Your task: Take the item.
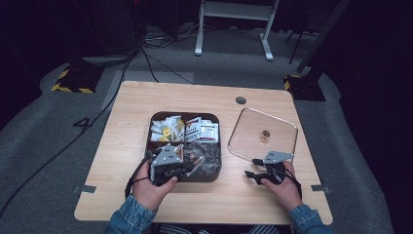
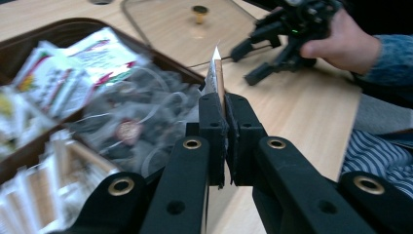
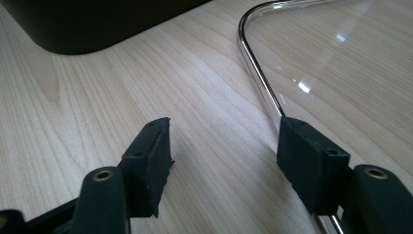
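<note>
Left gripper is clamped tight on a thin sachet, pinched edge-on, with most of it sticking up above the pads. It sits over the near right corner of the box, just above the tangle of clear-wrapped bags there. Right gripper is parked right of the box, jaws apart with nothing between them, bare table in the gap. One pad looks to lie against the rim of the glass lid, which lies flat right of the box, knob up.

My read: the sachet is being lifted out.

- Lift straight up first. The bags' strings could snag and drag neighbours over the wall.
- The grip is narrow, so avoid sharp wrist turns or the sachet may pivot.
- Clear the box wall before swinging right of the box.
- Keep the right gripper steady on the lid rim so the lid doesn't skate.
</note>
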Available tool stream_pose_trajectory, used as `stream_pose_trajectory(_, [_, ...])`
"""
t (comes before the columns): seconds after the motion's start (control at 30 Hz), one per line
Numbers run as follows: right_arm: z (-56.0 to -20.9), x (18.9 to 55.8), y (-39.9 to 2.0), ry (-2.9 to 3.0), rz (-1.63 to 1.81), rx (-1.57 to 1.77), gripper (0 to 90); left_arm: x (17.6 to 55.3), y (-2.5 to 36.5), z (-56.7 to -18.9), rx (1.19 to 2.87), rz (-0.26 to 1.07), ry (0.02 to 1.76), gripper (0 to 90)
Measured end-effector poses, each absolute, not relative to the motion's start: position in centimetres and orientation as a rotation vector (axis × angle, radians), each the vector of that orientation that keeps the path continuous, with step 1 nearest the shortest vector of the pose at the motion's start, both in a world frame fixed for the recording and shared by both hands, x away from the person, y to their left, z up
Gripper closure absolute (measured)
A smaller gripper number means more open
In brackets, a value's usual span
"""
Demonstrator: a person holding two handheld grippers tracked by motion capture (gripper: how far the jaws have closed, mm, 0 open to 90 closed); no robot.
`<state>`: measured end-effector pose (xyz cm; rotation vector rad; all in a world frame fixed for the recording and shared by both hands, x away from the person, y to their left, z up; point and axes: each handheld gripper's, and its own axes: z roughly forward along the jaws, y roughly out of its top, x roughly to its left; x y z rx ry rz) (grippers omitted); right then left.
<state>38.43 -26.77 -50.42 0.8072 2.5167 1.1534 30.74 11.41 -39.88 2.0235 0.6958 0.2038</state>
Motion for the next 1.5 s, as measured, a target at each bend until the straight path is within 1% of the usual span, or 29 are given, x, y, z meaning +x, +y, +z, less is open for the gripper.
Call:
stream_pose_trajectory(0.33, [-50.4,38.4,-26.8,2.516,1.153,0.806,37.8,30.3,9.0,-41.4,2.075,0.107,0.632,86.5])
stream_pose_trajectory(0.73, [-50.4,38.3,-26.8,2.516,1.153,0.804,37.7,30.0,6.0,-43.6,2.147,0.032,0.558,86.5])
stream_pose_trajectory(0.93, [-50.4,38.3,-26.8,2.517,1.153,0.803,37.7,30.2,4.9,-44.9,2.186,0.036,0.546,86.5])
stream_pose_trajectory(1.0, [-50.4,38.3,-26.8,2.516,1.153,0.803,37.7,30.4,4.7,-45.3,2.212,0.051,0.544,86.5])
stream_pose_trajectory(1.1, [-50.4,38.3,-26.8,2.517,1.154,0.802,37.6,30.5,4.3,-45.6,2.238,0.114,0.540,86.5])
stream_pose_trajectory(1.23, [-50.4,38.2,-26.9,2.515,1.154,0.796,37.6,30.5,4.1,-45.8,2.269,0.141,0.521,86.5])
stream_pose_trajectory(1.5, [-50.4,38.2,-26.9,2.517,1.155,0.798,37.5,30.9,4.0,-46.5,2.278,0.134,0.555,86.4])
